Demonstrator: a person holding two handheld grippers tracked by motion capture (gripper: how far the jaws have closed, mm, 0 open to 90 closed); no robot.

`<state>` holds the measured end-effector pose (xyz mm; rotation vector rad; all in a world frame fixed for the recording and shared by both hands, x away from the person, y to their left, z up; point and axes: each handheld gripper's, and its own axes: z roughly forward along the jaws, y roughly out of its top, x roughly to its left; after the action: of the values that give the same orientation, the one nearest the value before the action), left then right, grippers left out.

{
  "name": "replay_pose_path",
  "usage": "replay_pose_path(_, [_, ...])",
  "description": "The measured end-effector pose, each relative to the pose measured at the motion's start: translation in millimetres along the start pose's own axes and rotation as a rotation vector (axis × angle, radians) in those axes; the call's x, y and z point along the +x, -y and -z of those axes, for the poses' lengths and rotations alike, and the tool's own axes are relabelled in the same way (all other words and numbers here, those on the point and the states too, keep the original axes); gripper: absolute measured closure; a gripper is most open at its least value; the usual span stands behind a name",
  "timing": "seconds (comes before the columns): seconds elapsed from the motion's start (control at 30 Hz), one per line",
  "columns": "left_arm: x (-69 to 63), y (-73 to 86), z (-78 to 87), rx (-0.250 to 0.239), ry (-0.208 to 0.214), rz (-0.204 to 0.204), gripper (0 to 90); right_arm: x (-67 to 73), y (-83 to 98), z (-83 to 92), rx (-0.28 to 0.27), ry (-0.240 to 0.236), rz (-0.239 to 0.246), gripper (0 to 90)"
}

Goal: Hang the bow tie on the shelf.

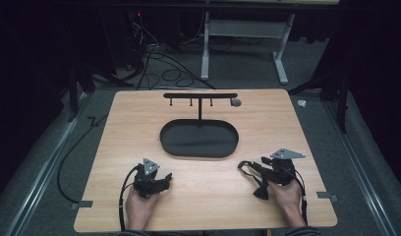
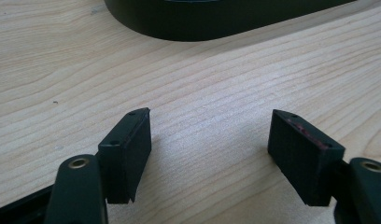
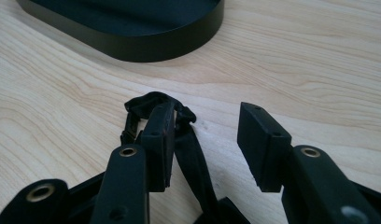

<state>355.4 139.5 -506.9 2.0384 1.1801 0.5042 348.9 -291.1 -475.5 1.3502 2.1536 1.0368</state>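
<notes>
**Getting a clean hold on the strap before it goes to the rack**

The black fabric strap with its loop (image 3: 153, 105) lies on the pale wooden worktop (image 1: 203, 196), just in front of the oval black metal tray (image 1: 198, 139) with the hook rack (image 1: 200, 96) standing on its far side. In the right gripper view the strap is draped over and around one finger (image 3: 157, 140) of the right gripper (image 1: 257, 169), its tail running down between the two fingers. Those fingers stand parted, the other one well clear of the fabric, so nothing is pinched yet.

To my eye the step is securing the strap. It would go best by closing on the band just below the loop, leaving the loop free to hang.

The left gripper (image 2: 209, 140) rests on bare wood, fingers apart and empty, ready to steady the tail.
</notes>
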Motion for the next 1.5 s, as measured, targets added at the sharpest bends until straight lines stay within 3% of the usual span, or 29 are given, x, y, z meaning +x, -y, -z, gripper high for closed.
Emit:
replay_pose_path(0.53, [0.0, 0.0, 0.0, 0.0, 0.0, 0.0, 30.7, 4.7, -3.3, -24.7, 0.077, -0.014, 0.014, 60.5])
replay_pose_path(0.7, [0.0, 0.0, 0.0, 0.0, 0.0, 0.0, 30.7, 4.8, -1.8, -30.2, 0.107, -0.012, 0.026, 67.0])
replay_pose_path(0.97, [0.0, 0.0, 0.0, 0.0, 0.0, 0.0, 30.7, 7.1, -1.7, -30.6, 0.113, -0.003, 0.062, 79.0])
replay_pose_path(1.5, [0.0, 0.0, 0.0, 0.0, 0.001, 0.0, 30.5, 10.0, -4.5, -17.0, 0.061, -0.024, 0.096, 83.8])
